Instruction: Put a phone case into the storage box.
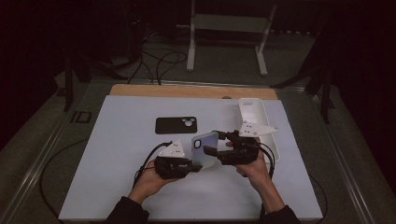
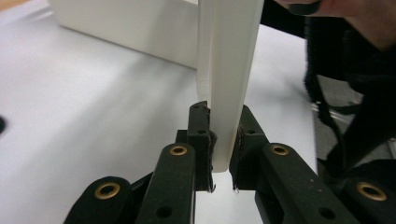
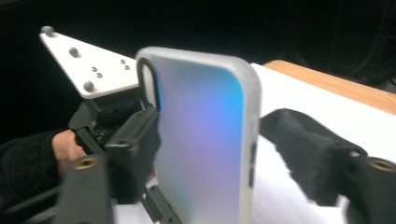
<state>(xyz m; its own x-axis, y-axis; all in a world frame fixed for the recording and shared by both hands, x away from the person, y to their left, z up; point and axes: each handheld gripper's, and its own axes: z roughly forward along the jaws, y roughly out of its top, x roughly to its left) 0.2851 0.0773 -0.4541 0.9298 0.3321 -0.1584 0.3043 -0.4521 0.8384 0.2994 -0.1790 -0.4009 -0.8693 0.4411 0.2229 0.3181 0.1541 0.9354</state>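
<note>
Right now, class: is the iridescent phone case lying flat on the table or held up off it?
Held up: the case stands on edge above the table, pinched by the left tool.

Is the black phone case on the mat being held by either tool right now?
No. The black phone case lies flat on the white mat, apart from both tools, which are at the iridescent case.

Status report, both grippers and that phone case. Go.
Left gripper shut on iridescent phone case, held up off table. Right gripper open, jaws either side of it. Nothing in the way.

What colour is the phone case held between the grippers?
The phone case is iridescent blue-purple with a frosted white rim; right gripper view.
</note>
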